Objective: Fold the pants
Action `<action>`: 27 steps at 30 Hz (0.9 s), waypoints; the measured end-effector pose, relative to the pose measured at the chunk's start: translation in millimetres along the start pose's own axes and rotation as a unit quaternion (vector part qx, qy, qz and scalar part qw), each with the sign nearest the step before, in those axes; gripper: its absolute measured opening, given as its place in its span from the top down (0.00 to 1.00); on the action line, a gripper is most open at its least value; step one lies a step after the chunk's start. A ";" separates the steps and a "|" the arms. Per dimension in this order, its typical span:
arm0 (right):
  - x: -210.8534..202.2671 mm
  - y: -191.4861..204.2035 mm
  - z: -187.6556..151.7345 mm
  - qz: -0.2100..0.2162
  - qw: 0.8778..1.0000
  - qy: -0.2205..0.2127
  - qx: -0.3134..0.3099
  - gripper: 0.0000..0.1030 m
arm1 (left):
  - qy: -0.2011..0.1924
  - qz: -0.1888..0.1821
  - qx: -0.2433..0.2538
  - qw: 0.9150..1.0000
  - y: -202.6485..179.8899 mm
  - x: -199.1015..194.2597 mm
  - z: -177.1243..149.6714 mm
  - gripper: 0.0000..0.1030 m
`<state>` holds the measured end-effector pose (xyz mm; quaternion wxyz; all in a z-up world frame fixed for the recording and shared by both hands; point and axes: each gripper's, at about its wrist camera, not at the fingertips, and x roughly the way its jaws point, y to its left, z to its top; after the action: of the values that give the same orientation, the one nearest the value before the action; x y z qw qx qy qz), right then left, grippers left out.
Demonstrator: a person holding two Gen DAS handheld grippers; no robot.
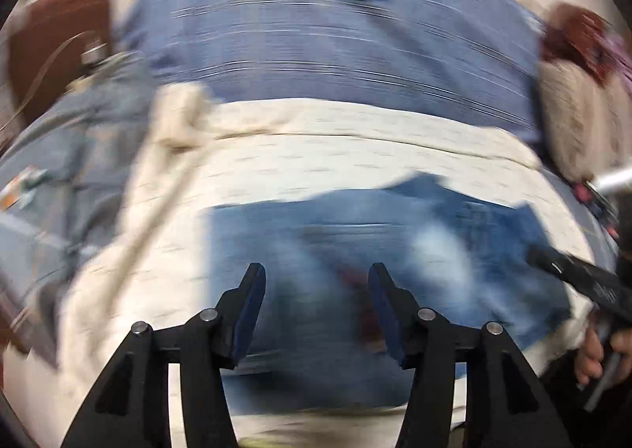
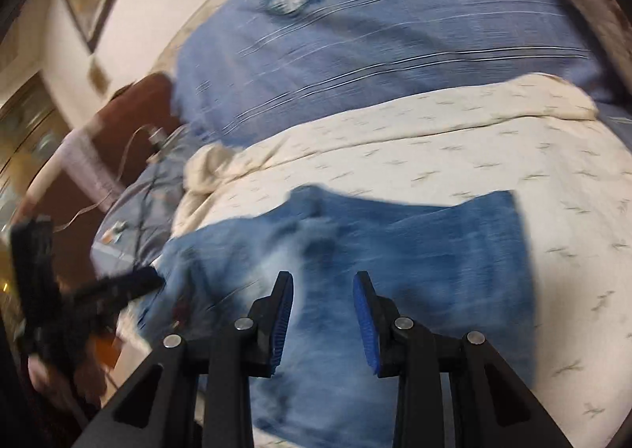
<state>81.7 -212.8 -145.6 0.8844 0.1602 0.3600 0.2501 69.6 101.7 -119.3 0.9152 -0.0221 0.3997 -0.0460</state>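
Blue jeans (image 1: 454, 242) lie folded flat on a cream bedspread (image 1: 316, 156), blurred by motion. My left gripper (image 1: 316, 268) hovers over their left part, open, with nothing between its pads. In the right wrist view the jeans (image 2: 434, 250) spread across the middle. My right gripper (image 2: 323, 275) hangs above them, its blue pads a little apart and gripping no cloth. Each gripper shows at the edge of the other's view: the right one's black finger (image 1: 561, 270) at the far right, the left one's finger (image 2: 118, 286) at the far left by the jeans' edge.
A blue striped cover (image 1: 335, 53) with a small patch on it lies beyond the cream bedspread (image 2: 474, 140). Grey clothes and a cable (image 1: 79, 124) are heaped at the left by brown furniture (image 1: 51, 45). A fluffy cushion (image 1: 572, 112) sits at the right. A person's hand (image 1: 592, 349) is at the lower right.
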 end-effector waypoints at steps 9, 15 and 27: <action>50.2 34.6 -36.3 -0.073 0.991 0.095 -0.054 0.65 | 0.052 -0.005 -0.085 0.995 66.0 30.3 -21.4 0.25; 31.8 22.8 -27.2 -0.032 0.997 0.070 -0.014 0.65 | 0.110 -0.041 -0.126 0.985 65.4 83.0 -42.4 0.17; 15.4 3.4 -13.3 -0.040 0.999 0.022 0.022 0.65 | 0.088 -0.128 -0.192 0.969 78.8 88.6 -43.2 0.54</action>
<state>80.6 -200.0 -161.7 0.8817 0.1597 0.3913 0.2098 103.0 170.9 -219.3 0.8415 -0.2439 0.4740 -0.0872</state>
